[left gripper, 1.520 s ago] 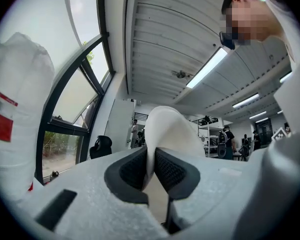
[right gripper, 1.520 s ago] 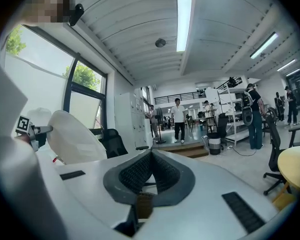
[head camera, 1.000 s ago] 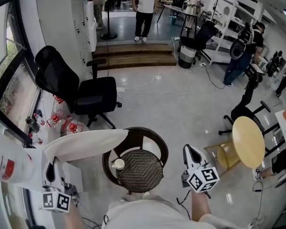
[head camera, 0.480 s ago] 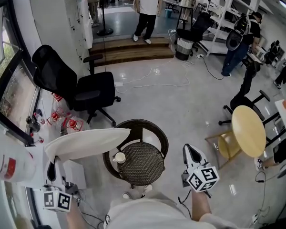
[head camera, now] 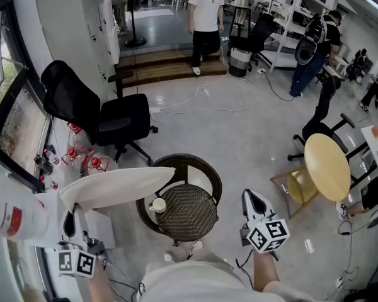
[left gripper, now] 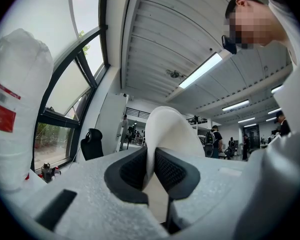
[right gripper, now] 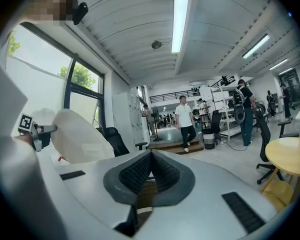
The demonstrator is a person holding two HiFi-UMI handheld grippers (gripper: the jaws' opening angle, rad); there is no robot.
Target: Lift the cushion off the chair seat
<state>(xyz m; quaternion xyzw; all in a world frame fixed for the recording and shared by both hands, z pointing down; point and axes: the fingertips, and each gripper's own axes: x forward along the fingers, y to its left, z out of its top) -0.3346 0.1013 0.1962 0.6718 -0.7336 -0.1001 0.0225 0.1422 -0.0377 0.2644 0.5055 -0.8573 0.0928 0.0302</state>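
Edge-clamped in the left gripper (left gripper: 151, 166), the cushion (head camera: 116, 186) may slip onto the cup (head camera: 158, 205) at 9 o'clock on the seat (head camera: 195, 218); the right gripper (right gripper: 150, 170) has its fingers (right gripper: 135, 174) together, empty.

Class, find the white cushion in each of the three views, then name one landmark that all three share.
Head view: cushion at lower left, left of the wicker chair.
Left gripper view: cushion at centre, pinched in the left claw.
Right gripper view: cushion at left, mid-height.
Shared landmark: black office chair.
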